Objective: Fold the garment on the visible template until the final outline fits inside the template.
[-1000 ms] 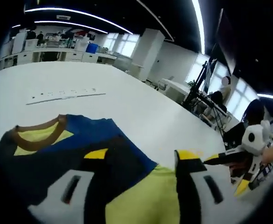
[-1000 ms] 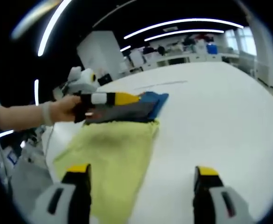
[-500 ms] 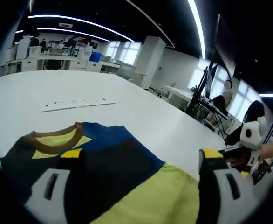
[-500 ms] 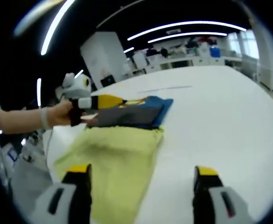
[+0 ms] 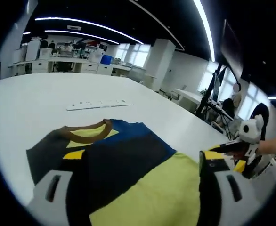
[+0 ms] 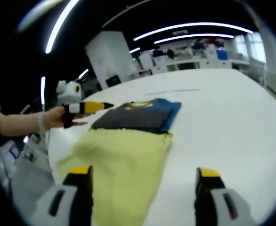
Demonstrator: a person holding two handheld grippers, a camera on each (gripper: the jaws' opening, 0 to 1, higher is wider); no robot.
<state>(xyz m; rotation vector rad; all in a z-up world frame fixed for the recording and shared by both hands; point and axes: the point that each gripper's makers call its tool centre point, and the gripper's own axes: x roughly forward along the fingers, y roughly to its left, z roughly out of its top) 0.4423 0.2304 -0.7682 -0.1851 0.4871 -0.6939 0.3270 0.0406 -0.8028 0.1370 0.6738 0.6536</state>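
In the left gripper view my left gripper [image 5: 138,162] stood wide apart with nothing between its jaws, above the T-shirt [image 5: 114,165] lying on the white table [image 5: 44,94]; since a second ago its jaws had spread and the collar [image 5: 87,134] sat farther from me. In the right gripper view my right gripper [image 6: 143,181] was likewise wide and bare over the yellow hem, and my left gripper had pulled away off the shirt. To fold well, I judged I should pinch both hem corners evenly.

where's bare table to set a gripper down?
Free: white table right of the garment in the right gripper view, and beyond the collar up to the white strip. Crowded: garment's left edge, by the left gripper.
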